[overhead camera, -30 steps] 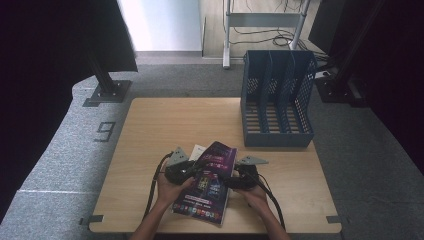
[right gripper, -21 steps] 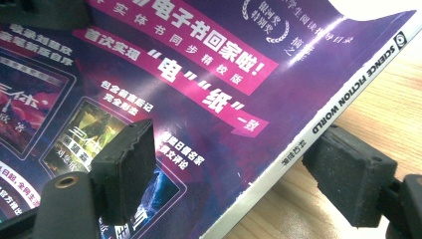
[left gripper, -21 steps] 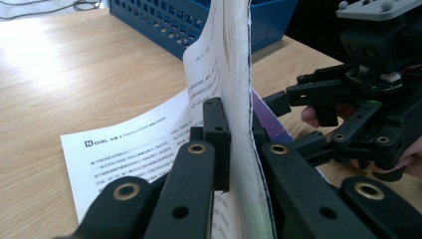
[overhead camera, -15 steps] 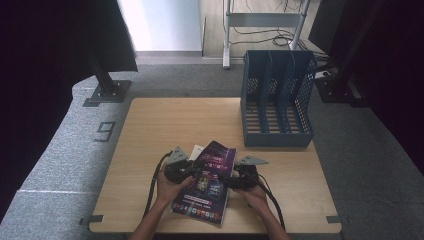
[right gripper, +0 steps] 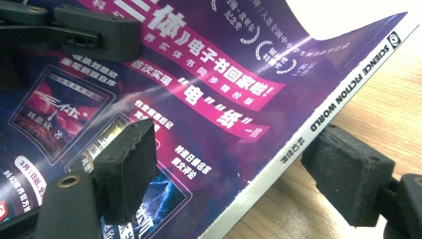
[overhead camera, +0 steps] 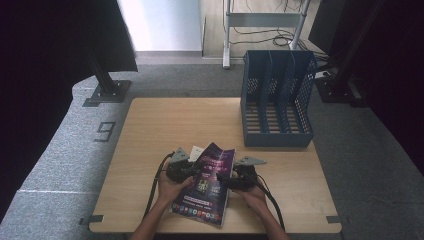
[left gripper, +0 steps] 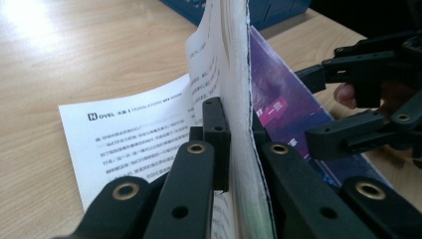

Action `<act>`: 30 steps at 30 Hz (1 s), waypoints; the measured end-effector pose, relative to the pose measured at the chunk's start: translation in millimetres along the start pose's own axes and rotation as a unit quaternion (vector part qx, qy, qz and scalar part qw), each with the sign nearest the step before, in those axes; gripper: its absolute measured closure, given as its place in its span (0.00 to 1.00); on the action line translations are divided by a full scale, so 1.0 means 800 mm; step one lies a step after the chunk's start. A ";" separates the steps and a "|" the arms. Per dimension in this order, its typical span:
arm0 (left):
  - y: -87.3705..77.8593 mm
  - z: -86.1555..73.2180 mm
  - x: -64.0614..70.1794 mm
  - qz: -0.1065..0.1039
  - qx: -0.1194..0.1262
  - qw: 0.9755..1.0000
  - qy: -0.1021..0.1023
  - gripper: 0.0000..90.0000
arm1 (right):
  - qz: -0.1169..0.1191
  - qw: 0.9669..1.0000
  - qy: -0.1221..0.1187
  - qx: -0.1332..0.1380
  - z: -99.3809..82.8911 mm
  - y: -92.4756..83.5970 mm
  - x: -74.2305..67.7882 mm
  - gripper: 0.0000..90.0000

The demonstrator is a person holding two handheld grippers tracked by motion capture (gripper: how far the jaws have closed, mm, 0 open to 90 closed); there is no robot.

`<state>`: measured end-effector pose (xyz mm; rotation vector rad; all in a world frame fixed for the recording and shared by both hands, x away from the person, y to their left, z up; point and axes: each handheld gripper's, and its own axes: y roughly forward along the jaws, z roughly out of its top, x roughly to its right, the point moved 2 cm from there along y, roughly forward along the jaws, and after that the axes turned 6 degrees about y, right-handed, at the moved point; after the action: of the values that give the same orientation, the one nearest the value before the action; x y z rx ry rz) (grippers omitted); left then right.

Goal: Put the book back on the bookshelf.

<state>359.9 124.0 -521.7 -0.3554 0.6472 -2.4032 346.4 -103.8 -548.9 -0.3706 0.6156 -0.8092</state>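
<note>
1. The magazine (overhead camera: 207, 182) lies at the near edge of the table (overhead camera: 165, 120), between the two hands and well short of the blue file rack (overhead camera: 276, 102); its purple cover faces up and tilts.
2. The left gripper (overhead camera: 186, 170) is clamped on the stack of pages at the magazine's left edge, its jaws pressed together on the paper; one white page (left gripper: 144, 134) hangs loose outside the grip and curls down to the table.
3. The right gripper (overhead camera: 226, 180) has its fingers apart, one pad over the cover and the other beyond the spine, neither pressing.
4. Risk: the loose page could crease or tear if the magazine is lifted or dragged, because it is not caught with the rest; it may also fold under on the way into a slot.
5. Risk: held by one edge alone, the magazine could sag, fan open or slip; the right jaws need to close on the spine first.
6. Risk: a limp, open magazine could snag on a divider of the rack.
7. The rack stands at the far right of the table; its three slots look empty.
</note>
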 end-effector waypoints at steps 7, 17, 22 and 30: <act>0.003 -0.002 -0.002 -0.001 -0.005 1.000 -0.004 0.97 | -0.004 1.000 0.001 -0.004 -0.001 0.002 0.000 0.24; 0.005 -0.005 -0.004 -0.005 -0.012 1.000 -0.010 0.97 | -0.002 1.000 0.001 -0.003 0.000 0.003 0.000 0.25; 0.009 -0.008 -0.005 -0.002 -0.019 1.000 -0.010 0.97 | -0.006 1.000 0.001 -0.004 0.000 0.006 -0.001 0.25; 0.010 -0.009 -0.007 0.000 -0.022 1.000 -0.010 0.96 | -0.013 1.000 0.001 -0.007 0.001 0.011 0.000 0.27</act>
<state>365.2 124.9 -532.7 -0.3975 0.6920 -2.3860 351.9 -98.2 -553.2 -0.3913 0.6193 -0.8313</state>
